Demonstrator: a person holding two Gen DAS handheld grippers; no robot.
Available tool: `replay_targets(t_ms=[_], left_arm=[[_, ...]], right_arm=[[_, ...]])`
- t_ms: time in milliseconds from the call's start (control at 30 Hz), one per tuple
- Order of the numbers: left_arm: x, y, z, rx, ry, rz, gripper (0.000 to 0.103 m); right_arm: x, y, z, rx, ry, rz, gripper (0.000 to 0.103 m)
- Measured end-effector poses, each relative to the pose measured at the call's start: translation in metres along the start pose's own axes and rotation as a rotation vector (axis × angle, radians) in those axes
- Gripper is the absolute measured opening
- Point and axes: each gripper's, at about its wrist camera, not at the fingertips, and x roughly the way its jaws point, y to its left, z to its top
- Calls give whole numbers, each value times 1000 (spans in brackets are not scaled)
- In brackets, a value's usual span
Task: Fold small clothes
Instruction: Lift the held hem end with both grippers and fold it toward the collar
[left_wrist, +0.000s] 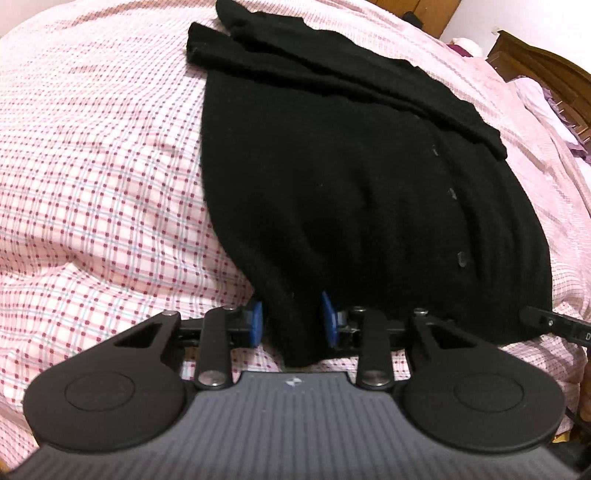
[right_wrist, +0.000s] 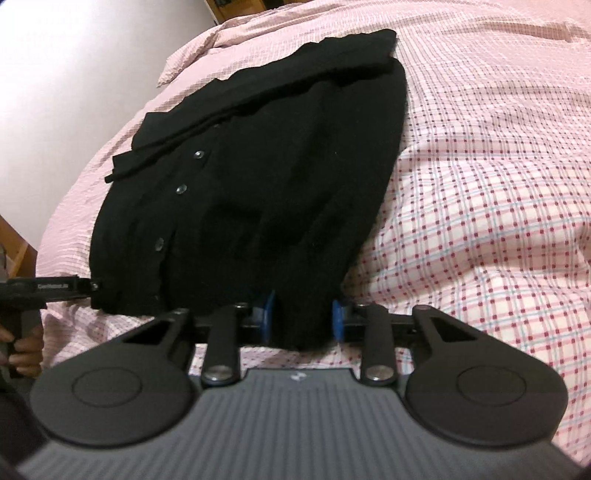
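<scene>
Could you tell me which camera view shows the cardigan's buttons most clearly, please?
The right wrist view: three pale-rimmed buttons stand out down the black cardigan. In the left wrist view the same buttons are dark, blurred and near the garment's right edge.

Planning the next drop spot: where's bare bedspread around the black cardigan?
Bare checked bedspread runs wide beside the black cardigan in the left wrist view, likewise in the right wrist view. Crowded at the near hem, where the left gripper and right gripper straddle cloth.

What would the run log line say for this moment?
step: fold | left gripper: around black cardigan hem | right gripper: same | surface: checked bedspread
</scene>
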Motion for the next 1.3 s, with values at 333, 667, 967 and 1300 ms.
replay_targets(t_ms=[333,667,967,1300], left_arm=[[3,10,3,-29,-13,-72,31],[-32,18,18,-85,-93,-162,12],[-60,6,34,-88,-199,-191,9],[-71,-7,97,-143,-344,-183,7]], right_arm=[[-2,-1,-1,17,-12,9,32],[-33,-18,10,188,-157,175,11],[-54,-12,27,213,-270,249,10],[-54,-13,78,247,-402,278,10]])
